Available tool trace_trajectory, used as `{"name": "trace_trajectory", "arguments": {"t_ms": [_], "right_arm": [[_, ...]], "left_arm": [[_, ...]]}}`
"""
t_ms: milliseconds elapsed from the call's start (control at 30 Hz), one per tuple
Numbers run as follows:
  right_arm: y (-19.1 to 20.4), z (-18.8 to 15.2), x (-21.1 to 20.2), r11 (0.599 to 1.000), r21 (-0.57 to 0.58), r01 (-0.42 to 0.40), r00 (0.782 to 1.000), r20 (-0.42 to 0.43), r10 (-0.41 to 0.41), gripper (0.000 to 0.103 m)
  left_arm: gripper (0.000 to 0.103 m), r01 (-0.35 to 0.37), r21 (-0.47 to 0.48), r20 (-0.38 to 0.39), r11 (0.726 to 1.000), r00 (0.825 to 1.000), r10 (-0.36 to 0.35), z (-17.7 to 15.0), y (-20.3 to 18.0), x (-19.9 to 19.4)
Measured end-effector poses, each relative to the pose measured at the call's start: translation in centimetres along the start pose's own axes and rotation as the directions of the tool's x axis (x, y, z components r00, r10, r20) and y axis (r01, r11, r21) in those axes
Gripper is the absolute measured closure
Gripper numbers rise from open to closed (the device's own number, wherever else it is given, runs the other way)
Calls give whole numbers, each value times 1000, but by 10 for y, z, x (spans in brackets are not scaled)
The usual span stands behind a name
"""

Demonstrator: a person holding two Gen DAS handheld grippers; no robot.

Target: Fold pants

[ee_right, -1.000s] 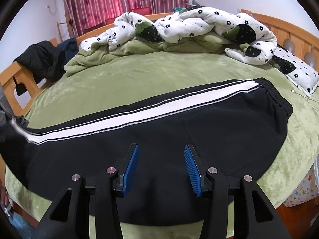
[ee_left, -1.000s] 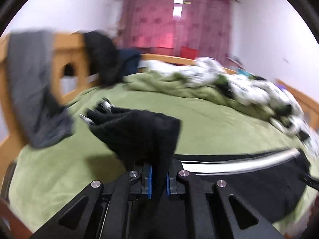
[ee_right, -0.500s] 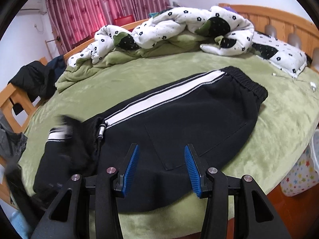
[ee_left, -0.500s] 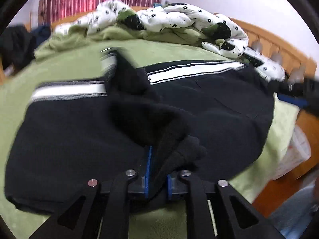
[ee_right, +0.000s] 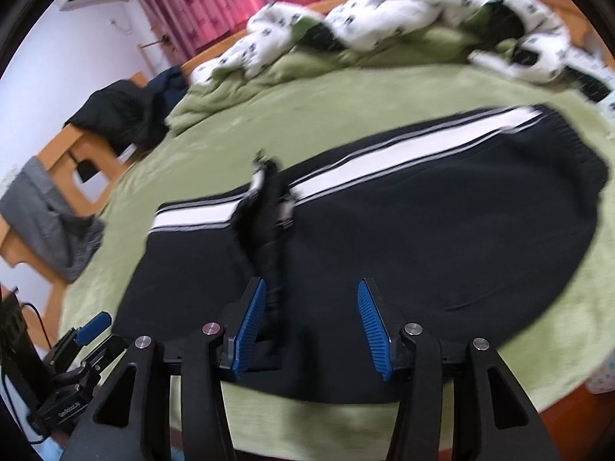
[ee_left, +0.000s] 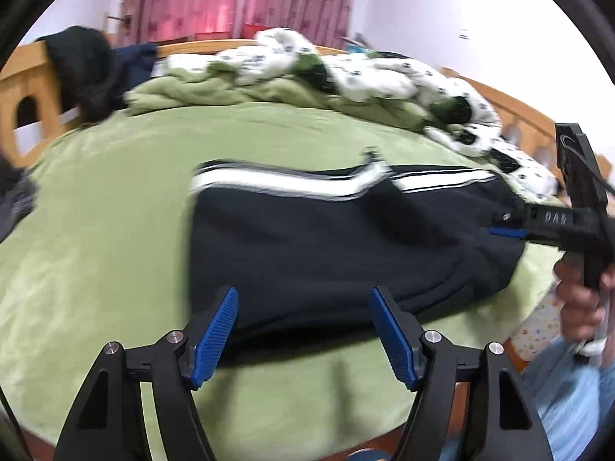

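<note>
Black pants (ee_left: 326, 238) with a white side stripe lie on the green bed, the leg end doubled over onto the upper part. In the right wrist view the pants (ee_right: 442, 238) show a raised ridge of cloth where the cuff lies. My left gripper (ee_left: 303, 330) is open and empty, just in front of the pants' near edge. My right gripper (ee_right: 311, 322) is open above the near edge, its left pad beside the ridge. The right gripper also shows in the left wrist view (ee_left: 511, 230) at the right end of the pants.
A crumpled white flowered quilt (ee_right: 403, 11) and green blanket (ee_left: 215, 88) lie at the back of the bed. Dark clothes (ee_right: 115, 115) and a grey garment (ee_right: 46, 215) hang on the wooden frame at left. The green bedspread (ee_left: 96, 230) is bare left of the pants.
My left gripper carried the leg end over onto the pants, let it go and opened. It now sits back at the near edge. The right gripper stayed open.
</note>
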State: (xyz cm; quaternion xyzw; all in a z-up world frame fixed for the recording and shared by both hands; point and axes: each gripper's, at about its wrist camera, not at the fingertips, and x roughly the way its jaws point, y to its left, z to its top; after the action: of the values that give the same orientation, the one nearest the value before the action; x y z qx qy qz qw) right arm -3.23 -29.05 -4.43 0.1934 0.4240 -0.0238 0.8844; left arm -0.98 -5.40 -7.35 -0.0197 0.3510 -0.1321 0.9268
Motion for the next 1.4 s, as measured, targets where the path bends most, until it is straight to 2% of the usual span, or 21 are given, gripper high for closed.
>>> {"name": "trace_trajectory", "arguments": {"t_ms": [100, 200, 333, 400, 500, 533, 600, 633, 700, 733, 767, 833, 900, 967, 1067, 1133, 1167, 1233, 1300, 1400], "right_arm": [[12, -1, 22, 1000, -3, -6, 998, -63, 6, 53], [22, -4, 43, 999, -33, 42, 994, -102, -45, 53], [26, -4, 63, 997, -27, 65, 988, -139, -69, 53], [25, -1, 72, 998, 2, 59, 987, -149, -58, 53], [25, 2, 86, 999, 32, 42, 987, -154, -37, 53], [29, 4, 92, 999, 19, 47, 988, -146, -43, 54], [37, 7, 101, 998, -35, 52, 990, -133, -57, 70], [43, 6, 107, 994, -78, 73, 989, -125, -83, 71], [47, 6, 104, 988, -127, 88, 991, -88, -100, 84], [48, 6, 98, 986, -141, 85, 993, -68, -95, 87], [46, 9, 88, 988, -134, 79, 996, -39, -85, 89], [37, 16, 57, 996, -84, 26, 999, 50, -22, 91], [32, 22, 35, 996, -83, 27, 992, 128, -16, 94], [22, 29, 30, 997, -54, 60, 987, 154, -51, 94], [4, 28, 63, 994, -20, 109, 994, 18, -108, 94], [4, 19, 84, 989, -59, 138, 988, -67, -142, 88], [2, 18, 85, 986, -88, 142, 986, -75, -149, 82], [2, 13, 75, 985, -120, 121, 989, -75, -131, 79], [-3, 12, 61, 991, -92, 99, 993, -61, -104, 76], [-17, 7, 40, 996, -34, 82, 996, -36, -83, 70]], "left_arm": [[32, -2, -85, -38, 996, 999, -1, -18, 36, 1], [32, 4, -162, -84, 987, 996, -18, -28, 58, 15], [32, 24, -157, -87, 987, 995, -38, -30, 60, 36], [32, 5, -145, -93, 989, 996, -18, -29, 54, 50], [32, -31, -130, -57, 991, 998, 24, -27, 45, 57], [32, -48, -138, -56, 989, 998, 40, -24, 43, 61], [32, -66, -186, -56, 980, 997, 56, -21, 49, 66], [33, -53, -223, -47, 973, 998, 44, -21, 53, 65], [47, -46, -271, -22, 962, 999, 41, -22, 62, 59], [56, -37, -280, -15, 959, 999, 34, -24, 65, 56], [61, -24, -285, -14, 958, 1000, 20, -24, 67, 55], [65, 8, -282, -22, 959, 1000, -15, -26, 70, 54], [65, 21, -253, -19, 967, 999, -26, -29, 66, 54], [65, 16, -224, -23, 974, 999, -22, -30, 61, 56], [63, -13, -193, -26, 981, 1000, 8, -31, 54, 56], [63, -10, -198, -43, 980, 999, 2, -28, 55, 56], [63, -5, -202, -53, 979, 999, -6, -27, 56, 55], [63, 9, -198, -65, 980, 998, -22, -24, 57, 50], [63, 20, -183, -64, 983, 997, -32, -24, 57, 43], [59, -4, -148, -54, 989, 999, -4, -27, 54, 40]]}}
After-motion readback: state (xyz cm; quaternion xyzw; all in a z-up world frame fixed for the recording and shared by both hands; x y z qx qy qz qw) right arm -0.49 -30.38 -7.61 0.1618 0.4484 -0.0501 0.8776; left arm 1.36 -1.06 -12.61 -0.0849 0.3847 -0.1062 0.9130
